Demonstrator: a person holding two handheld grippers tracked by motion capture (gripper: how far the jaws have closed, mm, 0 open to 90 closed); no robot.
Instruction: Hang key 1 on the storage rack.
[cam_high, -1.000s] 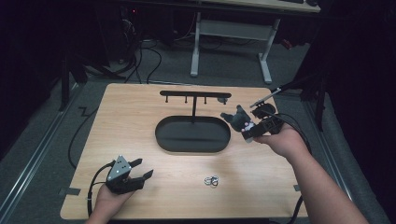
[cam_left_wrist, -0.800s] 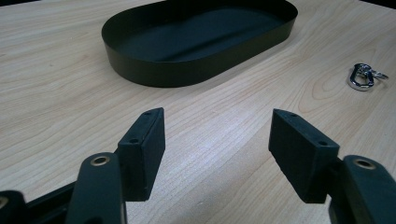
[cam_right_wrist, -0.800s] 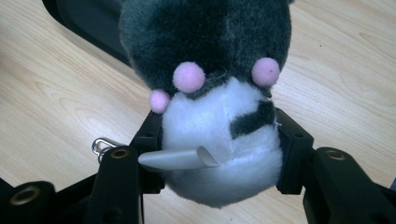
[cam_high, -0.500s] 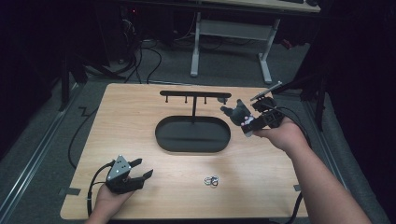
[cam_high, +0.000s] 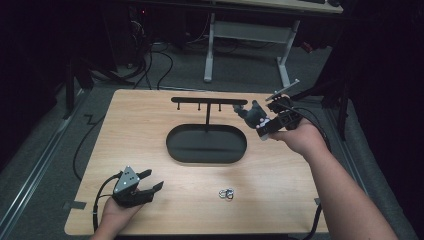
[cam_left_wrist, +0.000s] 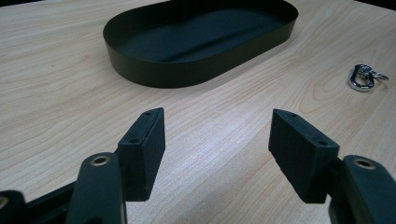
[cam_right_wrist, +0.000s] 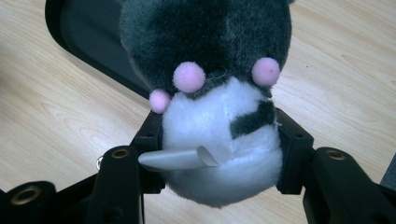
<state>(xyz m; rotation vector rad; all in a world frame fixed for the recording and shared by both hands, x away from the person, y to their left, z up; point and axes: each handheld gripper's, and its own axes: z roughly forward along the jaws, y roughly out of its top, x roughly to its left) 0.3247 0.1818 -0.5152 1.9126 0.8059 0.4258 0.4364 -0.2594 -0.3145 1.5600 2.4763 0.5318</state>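
pink pompoms (cam_right_wrist: 189, 77) on gripped plush toy (cam_right_wrist: 219, 116)

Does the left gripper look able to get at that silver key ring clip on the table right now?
Probably yes. The left gripper is open and holds nothing, and bare wooden table lies between it and the silver clip. The black oval tray sits off that path.

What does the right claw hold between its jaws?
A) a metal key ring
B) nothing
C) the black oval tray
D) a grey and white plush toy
D: in the right gripper view the right claw has both jaws pressed against the grey and white plush toy.
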